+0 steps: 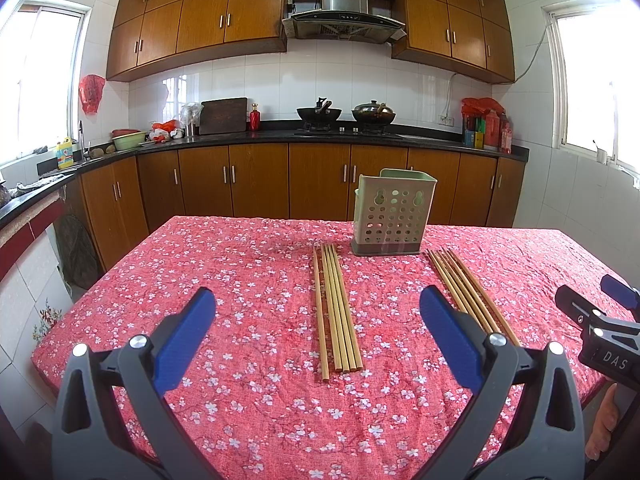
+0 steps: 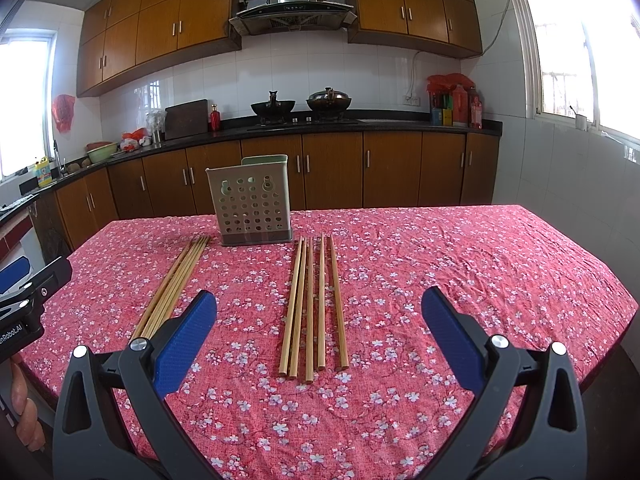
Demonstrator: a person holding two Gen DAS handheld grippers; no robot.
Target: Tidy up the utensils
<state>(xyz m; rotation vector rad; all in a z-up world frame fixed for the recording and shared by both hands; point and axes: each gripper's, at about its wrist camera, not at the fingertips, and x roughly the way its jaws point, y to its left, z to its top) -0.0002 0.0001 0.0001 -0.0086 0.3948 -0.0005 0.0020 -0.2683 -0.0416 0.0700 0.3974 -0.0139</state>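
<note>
Hovering spread and empty, the left gripper (image 1: 318, 320) and right gripper (image 2: 319, 320) each face a bamboo chopstick bundle (image 1: 338, 312) (image 2: 314, 308) beside the perforated green plastic holder (image 1: 392, 216), evidently staged for loading.

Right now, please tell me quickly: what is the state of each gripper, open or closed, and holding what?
Left gripper: open, holding nothing, above the left chopsticks.
Right gripper: open, holding nothing, above the right chopsticks.

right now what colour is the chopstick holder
Pale green holder with round holes, clearest in the left wrist view.
</note>
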